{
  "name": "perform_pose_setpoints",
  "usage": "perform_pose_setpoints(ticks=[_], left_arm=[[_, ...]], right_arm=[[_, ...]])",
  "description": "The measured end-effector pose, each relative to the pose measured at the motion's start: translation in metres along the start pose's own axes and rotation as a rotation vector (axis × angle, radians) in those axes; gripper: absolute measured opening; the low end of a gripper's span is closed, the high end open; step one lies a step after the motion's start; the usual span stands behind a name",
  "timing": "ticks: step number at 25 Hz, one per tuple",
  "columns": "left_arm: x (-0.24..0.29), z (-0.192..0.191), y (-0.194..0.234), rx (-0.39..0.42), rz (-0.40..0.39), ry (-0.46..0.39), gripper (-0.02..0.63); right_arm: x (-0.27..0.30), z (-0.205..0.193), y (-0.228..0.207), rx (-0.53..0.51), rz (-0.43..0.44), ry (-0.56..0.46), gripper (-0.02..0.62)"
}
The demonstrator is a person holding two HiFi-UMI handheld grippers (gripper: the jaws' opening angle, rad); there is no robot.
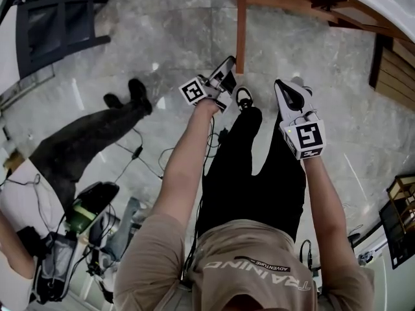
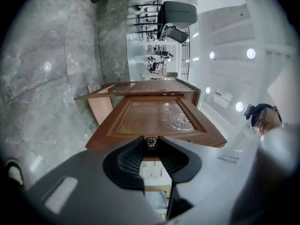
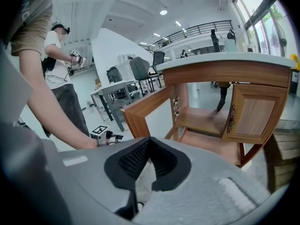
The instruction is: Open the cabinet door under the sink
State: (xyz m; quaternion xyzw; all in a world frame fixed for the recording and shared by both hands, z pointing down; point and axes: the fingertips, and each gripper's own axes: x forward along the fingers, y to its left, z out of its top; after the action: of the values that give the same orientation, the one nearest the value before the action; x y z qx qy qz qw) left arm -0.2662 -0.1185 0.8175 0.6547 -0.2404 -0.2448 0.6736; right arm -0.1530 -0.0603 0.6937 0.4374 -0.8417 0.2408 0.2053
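Observation:
The cabinet's wooden door [image 1: 240,31] stands swung open, edge-on in the head view. In the left gripper view its panel [image 2: 154,116] stretches away from me, with a small round knob [image 2: 150,143] on its near edge. My left gripper [image 2: 150,146] is shut on that knob, its tips pressed to either side; the head view shows this gripper [image 1: 228,69] at the door's edge. My right gripper [image 1: 285,86] hangs to the right, shut and empty, pointing down at the floor. In the right gripper view the open cabinet's shelf [image 3: 206,118] and the other, closed door [image 3: 255,111] sit under the counter [image 3: 225,60].
My own legs and a shoe [image 1: 243,97] stand just below the door. A second person in dark trousers [image 1: 84,135] stands at the left, with cables [image 1: 136,151] on the marble floor. A dark chair [image 1: 58,24] is at the far left, a slatted wooden crate [image 1: 395,70] at the right.

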Motion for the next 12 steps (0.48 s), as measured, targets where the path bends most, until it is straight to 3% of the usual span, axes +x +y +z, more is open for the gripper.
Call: perform_pose_setpoints(ticks=[6,8,12], left_arm=[[-0.018,-0.008,0.003,0.048,0.106,-0.039,0.115],[-0.031,-0.014,0.003,0.071,0.138,-0.031,0.037],[-0.044,-0.036,0.002,0.142,0.211,0.014,0.008]], right_arm=[[-0.007,0.006,0.007,-0.007,-0.007,-0.007,0.002],[-0.014,0.005,0.006,-0.002,-0.010,-0.005,0.002],[-0.029,0.000,0.000,-0.003,0.000,0.010,0.002]])
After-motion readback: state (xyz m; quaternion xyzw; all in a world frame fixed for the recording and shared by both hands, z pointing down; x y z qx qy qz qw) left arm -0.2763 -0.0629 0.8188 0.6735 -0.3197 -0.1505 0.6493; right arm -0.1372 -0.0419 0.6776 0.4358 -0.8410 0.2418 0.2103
